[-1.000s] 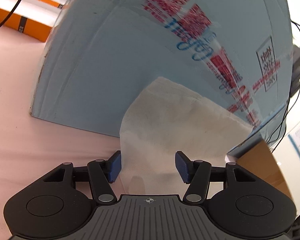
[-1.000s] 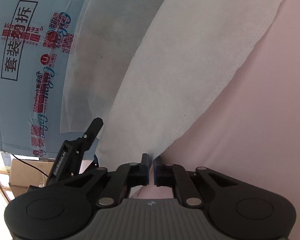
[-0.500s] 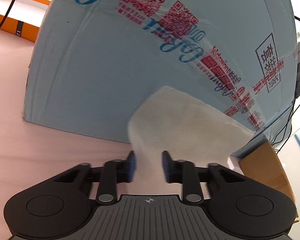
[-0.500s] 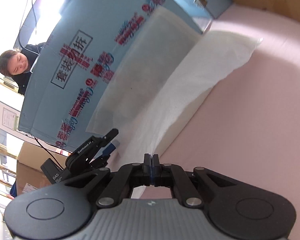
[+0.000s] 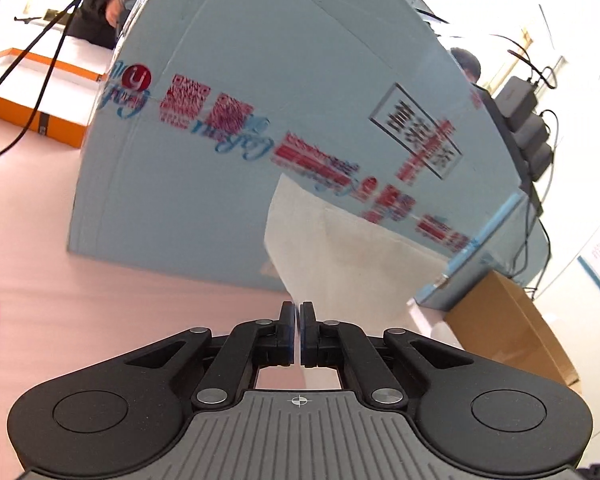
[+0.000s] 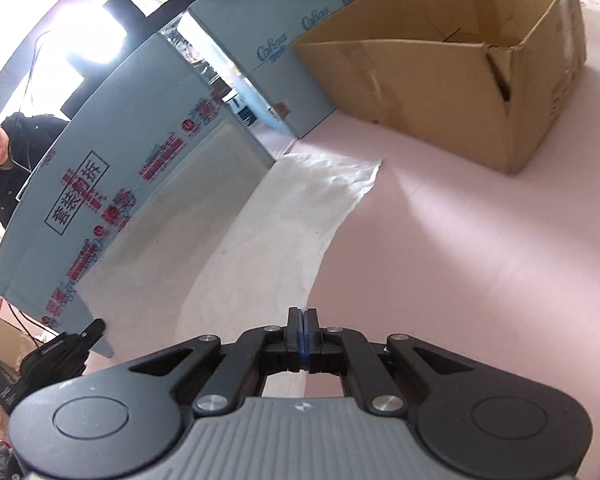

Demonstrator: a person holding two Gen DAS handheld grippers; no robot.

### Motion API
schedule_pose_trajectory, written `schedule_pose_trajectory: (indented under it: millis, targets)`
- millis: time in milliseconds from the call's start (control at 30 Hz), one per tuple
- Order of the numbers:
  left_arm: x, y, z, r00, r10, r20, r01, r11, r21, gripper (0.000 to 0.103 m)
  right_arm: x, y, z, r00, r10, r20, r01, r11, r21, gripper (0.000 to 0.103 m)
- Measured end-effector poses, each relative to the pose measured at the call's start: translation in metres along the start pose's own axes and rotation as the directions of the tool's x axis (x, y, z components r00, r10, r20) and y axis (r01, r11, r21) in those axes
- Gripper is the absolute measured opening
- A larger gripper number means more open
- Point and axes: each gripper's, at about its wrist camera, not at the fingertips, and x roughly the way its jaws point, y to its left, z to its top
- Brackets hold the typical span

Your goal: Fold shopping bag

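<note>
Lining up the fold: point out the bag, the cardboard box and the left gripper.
bag point(image 6: 284, 216): right wrist view, middle of the white fabric.
cardboard box point(image 6: 432, 92): right wrist view, its near side wall.
left gripper point(image 5: 299, 312): left wrist view, between the closed fingertips.

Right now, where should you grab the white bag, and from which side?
Its near edge, coming from this side over the pink table. The shopping bag is thin and limp, its far part leaning on the blue box. The right claw pinches that edge; the left claw has just closed on it.

Blue box point(image 6: 148, 184) walls off the left, cardboard box point(image 6: 452, 80) blocks ahead; pink tabletop point(image 6: 480, 260) lies open between.
</note>
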Motion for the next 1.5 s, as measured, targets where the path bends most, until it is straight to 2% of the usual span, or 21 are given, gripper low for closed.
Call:
schedule_pose_trajectory:
  millis: [67,133,200,300,400,467,533,567,600,667,800,967,1100,1233,1333,1400,1433,1500]
  targets:
    - [0.002,-0.001,-0.005,0.999,0.031,-0.018,-0.031,0.999,-0.017,0.003,-0.007,-0.012,0.002,0.999,-0.031,0.014,0.030,0.999,0.012,0.000]
    - [0.006,-0.001,-0.011,0.997,0.065,-0.037,-0.067,0.997,-0.043,0.014,-0.013,-0.022,0.002,0.998,-0.055,0.021,0.055,0.998,0.019,0.000]
    - [0.005,0.009,-0.015,0.997,0.064,-0.043,-0.067,0.995,-0.077,0.043,-0.016,-0.030,0.000,0.997,-0.074,0.021,0.073,0.997,0.025,0.000]
    - [0.020,0.012,-0.016,0.993,0.108,-0.054,-0.111,0.992,-0.054,0.068,-0.017,-0.037,-0.005,0.996,-0.093,0.013,0.093,0.995,0.025,0.000]
    - [0.035,0.014,-0.015,0.985,0.153,-0.082,-0.155,0.988,-0.019,0.071,-0.021,-0.050,-0.011,0.991,-0.136,0.011,0.135,0.990,0.043,0.000]
    - [0.043,0.018,-0.016,0.988,0.126,-0.094,-0.129,0.991,-0.031,0.073,-0.024,-0.059,-0.013,0.987,-0.158,0.014,0.157,0.985,0.065,0.000]
    - [0.047,0.017,-0.016,0.990,0.102,-0.095,-0.106,0.994,-0.039,0.072,-0.025,-0.067,-0.014,0.985,-0.171,0.016,0.169,0.982,0.086,0.000]
    - [0.049,0.016,-0.015,0.991,0.092,-0.097,-0.096,0.995,-0.040,0.068,-0.026,-0.071,-0.015,0.984,-0.178,0.018,0.175,0.980,0.097,0.000]
    - [0.050,0.014,-0.016,0.991,0.084,-0.103,-0.088,0.995,-0.037,0.036,-0.026,-0.073,-0.016,0.983,-0.184,0.020,0.181,0.979,0.098,0.000]
    - [0.052,0.006,-0.020,0.988,0.107,-0.114,-0.107,0.994,0.005,0.005,-0.026,-0.074,-0.018,0.981,-0.193,0.027,0.190,0.978,0.089,0.000]
    - [0.038,-0.012,-0.030,0.987,0.139,-0.080,-0.134,0.988,0.073,0.001,-0.026,-0.072,-0.017,0.979,-0.198,0.043,0.194,0.978,0.077,0.000]
    - [-0.023,-0.020,-0.036,0.992,0.125,0.013,-0.125,0.989,0.079,0.001,-0.022,-0.065,-0.009,0.979,-0.191,0.065,0.190,0.982,0.027,0.000]
    - [-0.066,-0.017,-0.049,0.992,0.124,0.034,-0.126,0.991,0.049,0.001,-0.013,-0.061,-0.003,0.984,-0.173,0.052,0.173,0.985,-0.007,0.000]
    - [-0.081,0.001,-0.061,0.989,0.146,0.015,-0.146,0.989,-0.025,0.002,-0.006,-0.063,0.003,0.987,-0.159,0.034,0.160,0.987,-0.033,0.000]
    - [-0.074,0.006,-0.059,0.986,0.168,0.024,-0.167,0.985,-0.032,0.023,-0.001,-0.070,0.005,0.988,-0.152,0.011,0.152,0.987,-0.047,0.000]
    - [-0.063,0.007,-0.054,0.985,0.171,0.020,-0.171,0.985,-0.023,0.051,0.002,-0.077,0.006,0.989,-0.149,-0.011,0.149,0.988,-0.038,0.000]
    - [-0.055,0.006,-0.049,0.985,0.171,0.015,-0.171,0.985,-0.001,0.055,0.003,-0.080,0.006,0.990,-0.141,-0.019,0.141,0.990,-0.033,0.000]
    - [-0.034,0.004,-0.040,0.984,0.180,-0.017,-0.179,0.982,0.066,0.077,0.004,-0.082,0.007,0.991,-0.130,-0.023,0.129,0.991,-0.036,0.000]
